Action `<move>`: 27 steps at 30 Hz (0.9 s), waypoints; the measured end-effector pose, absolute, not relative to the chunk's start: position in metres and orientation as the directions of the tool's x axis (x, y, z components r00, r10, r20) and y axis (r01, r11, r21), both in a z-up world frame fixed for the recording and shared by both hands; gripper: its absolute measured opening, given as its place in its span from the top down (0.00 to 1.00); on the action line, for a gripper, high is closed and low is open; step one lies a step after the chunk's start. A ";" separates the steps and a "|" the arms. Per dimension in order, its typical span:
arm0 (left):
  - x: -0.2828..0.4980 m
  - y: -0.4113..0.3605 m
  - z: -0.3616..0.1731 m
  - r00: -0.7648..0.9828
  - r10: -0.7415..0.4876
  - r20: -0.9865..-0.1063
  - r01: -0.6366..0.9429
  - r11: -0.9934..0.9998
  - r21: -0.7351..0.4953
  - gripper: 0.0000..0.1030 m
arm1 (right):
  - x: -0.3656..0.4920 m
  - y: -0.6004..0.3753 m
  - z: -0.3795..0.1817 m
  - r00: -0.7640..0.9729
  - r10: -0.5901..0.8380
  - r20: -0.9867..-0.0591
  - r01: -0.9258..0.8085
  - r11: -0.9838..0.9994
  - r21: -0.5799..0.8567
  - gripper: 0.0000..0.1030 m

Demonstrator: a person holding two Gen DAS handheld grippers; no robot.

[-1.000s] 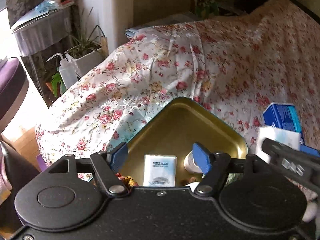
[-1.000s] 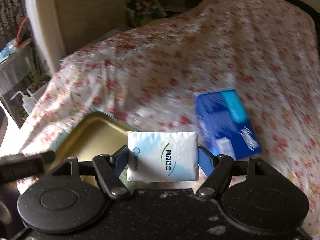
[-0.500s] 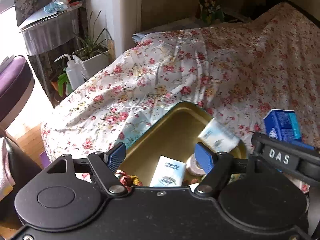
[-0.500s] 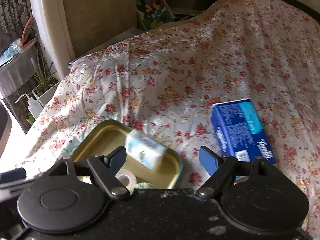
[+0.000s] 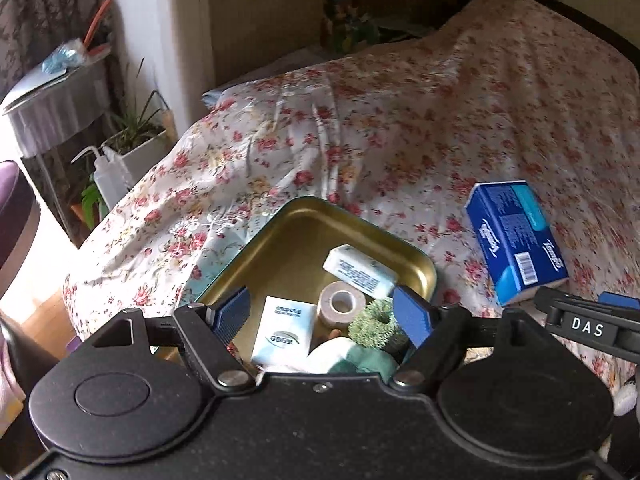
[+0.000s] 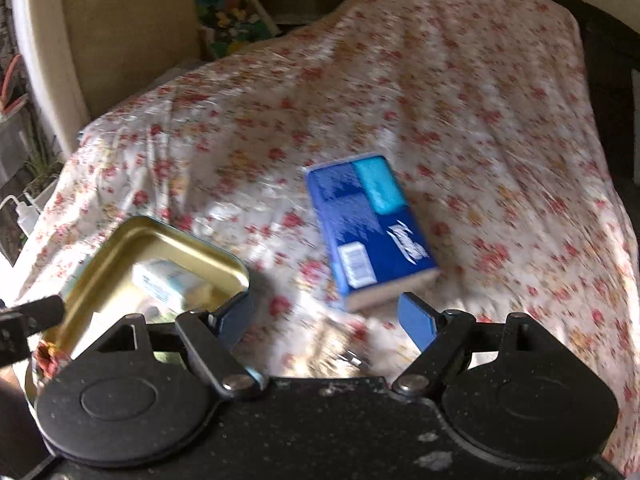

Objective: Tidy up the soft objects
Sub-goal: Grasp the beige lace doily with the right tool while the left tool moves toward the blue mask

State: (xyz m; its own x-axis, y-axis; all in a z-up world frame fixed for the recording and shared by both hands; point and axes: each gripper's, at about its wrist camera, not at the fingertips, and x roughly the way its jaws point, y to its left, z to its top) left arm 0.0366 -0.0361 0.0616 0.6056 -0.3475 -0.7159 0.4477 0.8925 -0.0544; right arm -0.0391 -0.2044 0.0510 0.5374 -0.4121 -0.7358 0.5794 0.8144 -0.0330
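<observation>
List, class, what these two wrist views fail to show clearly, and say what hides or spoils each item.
- Near end of the gold tin, left wrist view: hidden behind the left gripper.
- Tissue packs in the tin, right wrist view: motion blur smears them.
- Small print on the blue tissue pack, both views: too small or blurred.

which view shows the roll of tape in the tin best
The left wrist view. There the roll of tape stands sharp in the gold tin, hollow core facing the camera, between two white tissue packs and beside a green scrunchie. In the right wrist view the tin is blurred and partly cut off; the tape cannot be made out.
</observation>
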 end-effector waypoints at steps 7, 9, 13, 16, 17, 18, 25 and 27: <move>0.022 -0.031 0.063 0.593 -0.386 -0.706 0.453 0.886 -0.104 0.12 | -0.061 -0.226 0.032 0.474 -0.429 -0.769 0.630 0.775 -0.043 0.23; 0.018 -0.032 0.064 0.595 -0.388 -0.704 0.454 0.885 -0.104 0.12 | -0.060 -0.228 0.025 0.458 -0.423 -0.781 0.634 0.772 -0.046 0.23; 0.013 -0.036 0.064 0.609 -0.374 -0.700 0.460 0.885 -0.073 0.09 | -0.049 -0.227 0.008 0.429 -0.406 -0.807 0.625 0.778 -0.059 0.23; 0.014 -0.037 0.062 0.596 -0.369 -0.713 0.458 0.886 -0.075 0.09 | -0.036 -0.225 -0.007 0.404 -0.381 -0.832 0.621 0.782 -0.057 0.23; 0.015 -0.036 0.062 0.589 -0.367 -0.720 0.457 0.886 -0.078 0.09 | -0.032 -0.224 -0.012 0.396 -0.375 -0.838 0.621 0.782 -0.056 0.23; 0.015 -0.036 0.061 0.583 -0.368 -0.724 0.457 0.886 -0.082 0.09 | -0.027 -0.223 -0.018 0.387 -0.369 -0.845 0.622 0.781 -0.056 0.23; 0.017 -0.032 0.061 0.566 -0.374 -0.735 0.453 0.886 -0.102 0.09 | 0.004 -0.221 -0.046 0.327 -0.363 -0.872 0.627 0.774 -0.087 0.23; 0.017 -0.032 0.062 0.561 -0.379 -0.735 0.455 0.884 -0.109 0.09 | 0.011 -0.223 -0.053 0.314 -0.357 -0.880 0.633 0.769 -0.085 0.23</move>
State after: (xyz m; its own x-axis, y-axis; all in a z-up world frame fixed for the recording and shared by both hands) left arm 0.0173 -0.0320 0.0619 0.5613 -0.3794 -0.7355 0.4546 0.8840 -0.1091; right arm 0.0112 -0.2227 -0.0527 0.3143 -0.3566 -0.8798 0.6334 0.7691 -0.0855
